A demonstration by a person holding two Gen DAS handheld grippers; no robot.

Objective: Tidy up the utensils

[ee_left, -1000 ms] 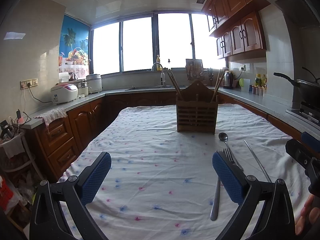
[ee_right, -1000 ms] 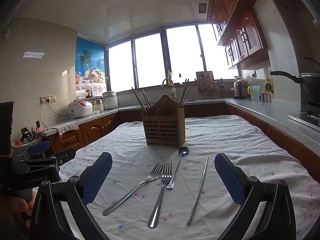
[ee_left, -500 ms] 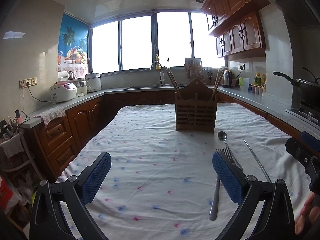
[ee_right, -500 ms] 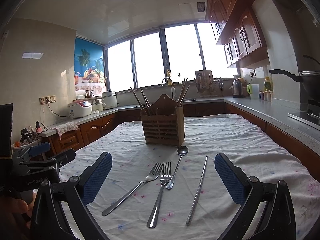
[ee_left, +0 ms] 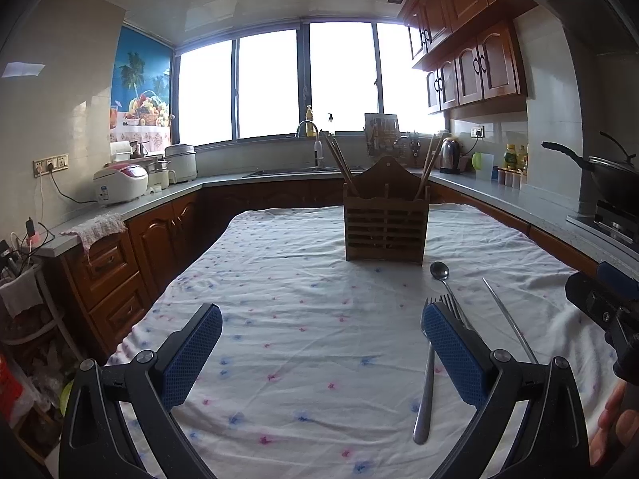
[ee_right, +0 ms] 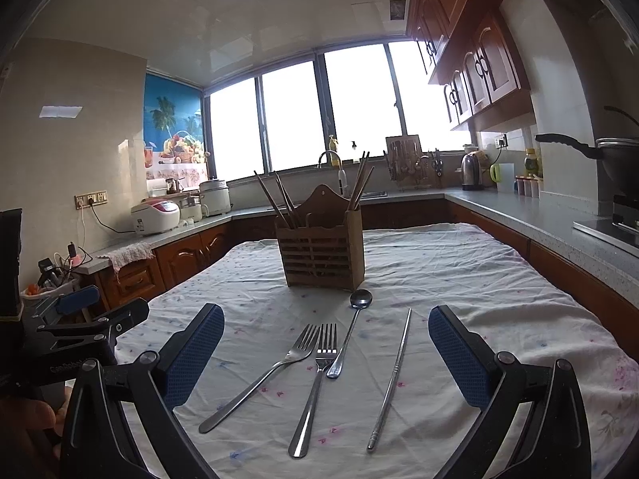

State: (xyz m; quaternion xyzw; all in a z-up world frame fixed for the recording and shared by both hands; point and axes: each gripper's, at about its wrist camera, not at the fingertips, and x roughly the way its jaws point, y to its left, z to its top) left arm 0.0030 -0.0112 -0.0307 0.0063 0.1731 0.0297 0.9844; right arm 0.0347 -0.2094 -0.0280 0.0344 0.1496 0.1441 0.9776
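Note:
A wooden utensil holder [ee_right: 322, 247] with several chopsticks stands mid-table; it also shows in the left wrist view [ee_left: 385, 223]. In front of it on the cloth lie two forks [ee_right: 265, 375] [ee_right: 315, 387], a spoon [ee_right: 351, 331] and a metal chopstick [ee_right: 391, 379]. My right gripper [ee_right: 325, 343] is open and empty, above the near ends of these utensils. My left gripper [ee_left: 321, 339] is open and empty, to the left of them; one fork [ee_left: 429, 371], the spoon [ee_left: 439, 271] and the chopstick [ee_left: 507, 319] show beside its right finger.
The table wears a white flowered cloth [ee_right: 479, 279]. Kitchen counters with wooden cabinets run around it: a rice cooker [ee_left: 120, 183] at left, a sink [ee_left: 307, 167] at the back, a wok on a stove [ee_left: 615, 175] at right.
Both grippers have drifted slightly; the views shifted a little. The utensils and holder have not moved.

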